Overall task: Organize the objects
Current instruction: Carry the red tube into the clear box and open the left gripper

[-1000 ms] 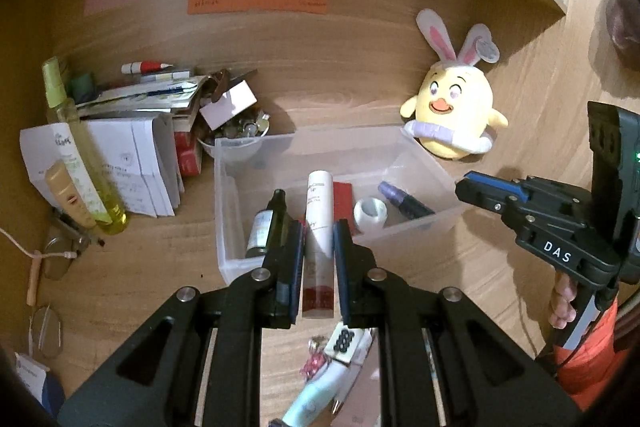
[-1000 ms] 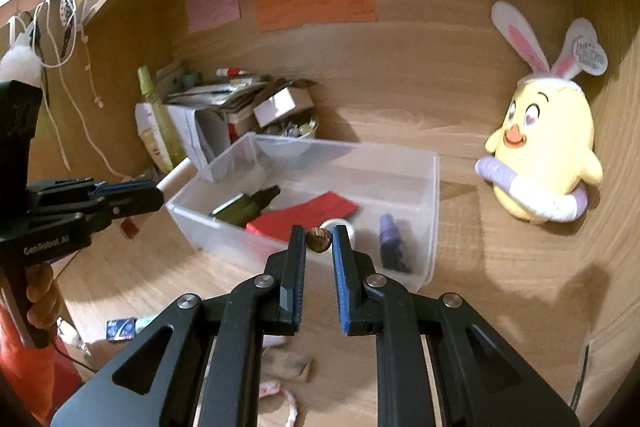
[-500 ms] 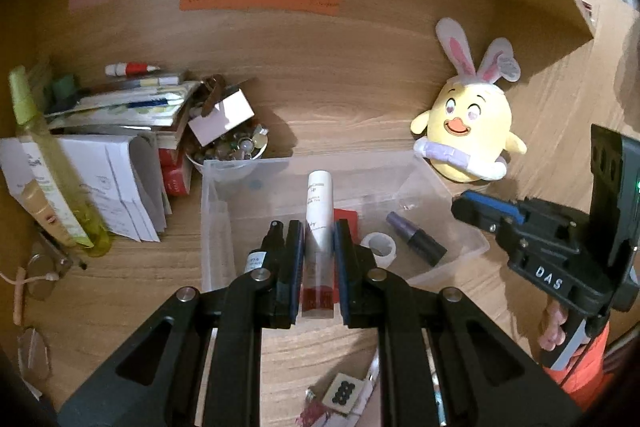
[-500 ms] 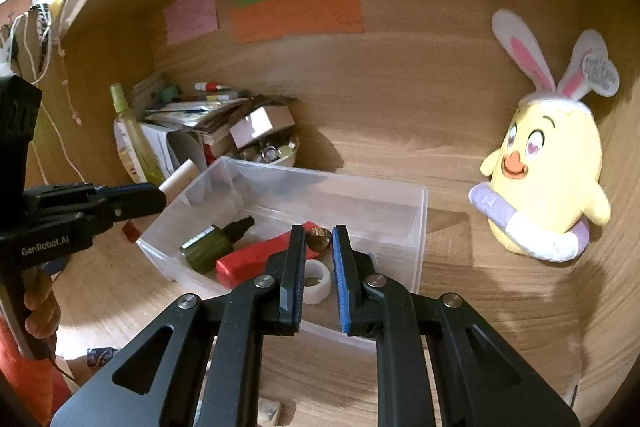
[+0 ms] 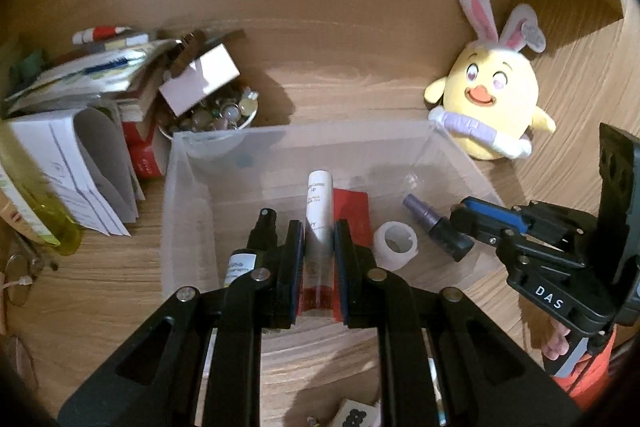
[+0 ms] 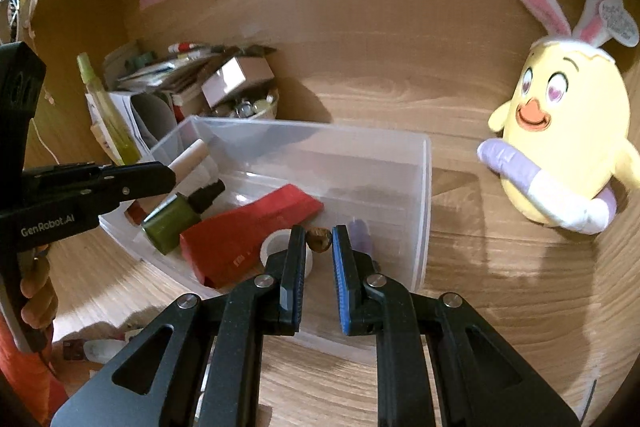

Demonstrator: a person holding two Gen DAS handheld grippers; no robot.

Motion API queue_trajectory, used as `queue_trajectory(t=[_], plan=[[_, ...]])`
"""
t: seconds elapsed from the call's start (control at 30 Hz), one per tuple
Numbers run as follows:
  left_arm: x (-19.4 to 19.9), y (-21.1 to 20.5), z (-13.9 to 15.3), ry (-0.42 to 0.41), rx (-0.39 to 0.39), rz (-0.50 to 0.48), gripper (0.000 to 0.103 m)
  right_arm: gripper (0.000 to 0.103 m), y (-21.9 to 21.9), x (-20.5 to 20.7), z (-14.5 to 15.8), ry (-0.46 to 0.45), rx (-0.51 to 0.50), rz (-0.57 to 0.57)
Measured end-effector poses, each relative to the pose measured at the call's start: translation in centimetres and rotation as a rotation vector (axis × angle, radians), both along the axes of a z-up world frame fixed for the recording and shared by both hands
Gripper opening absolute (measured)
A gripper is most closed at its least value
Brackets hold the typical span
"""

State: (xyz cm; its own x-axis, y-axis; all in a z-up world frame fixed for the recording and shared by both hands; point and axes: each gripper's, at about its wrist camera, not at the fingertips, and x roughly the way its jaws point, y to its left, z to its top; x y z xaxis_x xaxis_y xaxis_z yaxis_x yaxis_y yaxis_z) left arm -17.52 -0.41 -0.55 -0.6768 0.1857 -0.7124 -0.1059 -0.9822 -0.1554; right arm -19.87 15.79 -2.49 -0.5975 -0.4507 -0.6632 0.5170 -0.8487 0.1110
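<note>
1 bin (image 5: 188, 163), 3 bottles (image 5: 256, 243), 1 tape roll (image 5: 396, 247), 1 plush (image 5: 492, 99).

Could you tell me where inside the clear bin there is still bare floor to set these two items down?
The bin's back strip is bare, behind the red box and toward the far wall, as is its left-rear corner beyond the green bottle. The front is crowded: bottle, red box, tape roll and purple bottle side by side.
</note>
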Motion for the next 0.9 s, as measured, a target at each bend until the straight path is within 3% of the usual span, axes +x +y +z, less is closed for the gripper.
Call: queue_trajectory(t=[0.4,0.63,0.73,0.9], plan=[[-1.1,1.3,-1.5,-0.025,-0.038,-0.029,0.014,0.012,-0.5,-0.3,-1.0,-0.013,0.036,-0.011],[-0.6,1.4,-0.8,-0.006,-0.045,-0.034,0.014,0.013,-0.5,-0.2,-0.8,-0.023,0.031,-0.008],[-0.2,1.3,-0.1,0.002,-0.039,-0.035,0.016,0.021,-0.4,0.2,-0.3,-0.009,0.024,-0.009],[0.8,1.0,0.9,0.028,-0.031,-0.022,0.036,0.039,-0.1,0.8,0.5,0.022,0.021,-0.022]])
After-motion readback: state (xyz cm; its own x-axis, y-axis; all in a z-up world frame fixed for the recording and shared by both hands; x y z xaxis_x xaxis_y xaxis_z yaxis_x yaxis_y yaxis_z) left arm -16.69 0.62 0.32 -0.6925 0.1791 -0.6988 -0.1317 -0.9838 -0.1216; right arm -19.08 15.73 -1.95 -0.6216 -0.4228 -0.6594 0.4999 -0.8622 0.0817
